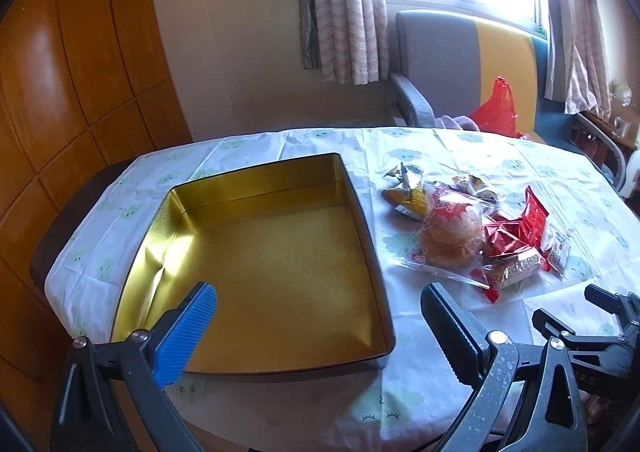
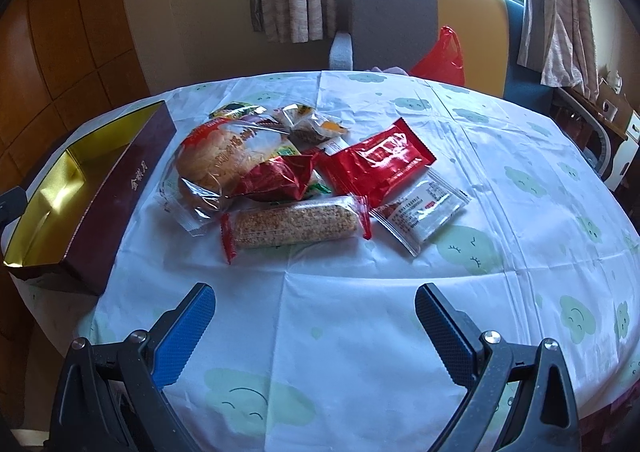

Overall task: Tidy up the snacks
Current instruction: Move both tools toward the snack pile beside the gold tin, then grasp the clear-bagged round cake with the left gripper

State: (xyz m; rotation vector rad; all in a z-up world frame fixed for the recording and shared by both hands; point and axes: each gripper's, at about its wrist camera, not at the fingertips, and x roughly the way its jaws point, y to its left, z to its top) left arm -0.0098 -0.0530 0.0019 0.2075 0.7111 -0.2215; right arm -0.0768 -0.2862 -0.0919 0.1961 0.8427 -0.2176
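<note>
An open tin box (image 1: pixel 280 252) with a gold inside and dark red outer wall (image 2: pixel 120 204) lies on the table's left; nothing is in it. A pile of wrapped snacks (image 1: pixel 472 236) lies to its right: a clear bag of round biscuits (image 2: pixel 216 164), a grain bar (image 2: pixel 296 228), a red foil packet (image 2: pixel 380 160), a crumpled red packet (image 2: pixel 276 178), a white sachet (image 2: pixel 424 212) and small sweets (image 2: pixel 316 124). My left gripper (image 1: pixel 320 316) is open over the tin's near edge. My right gripper (image 2: pixel 316 316) is open and empty, short of the grain bar.
The table carries a white cloth with green clouds (image 2: pixel 472 252). A grey and yellow chair (image 2: pixel 420 20) with a red plastic bag (image 2: pixel 440 60) stands behind the table. Wooden panels (image 1: pixel 60 92) line the left wall. The right gripper's body (image 1: pixel 600 332) shows in the left wrist view.
</note>
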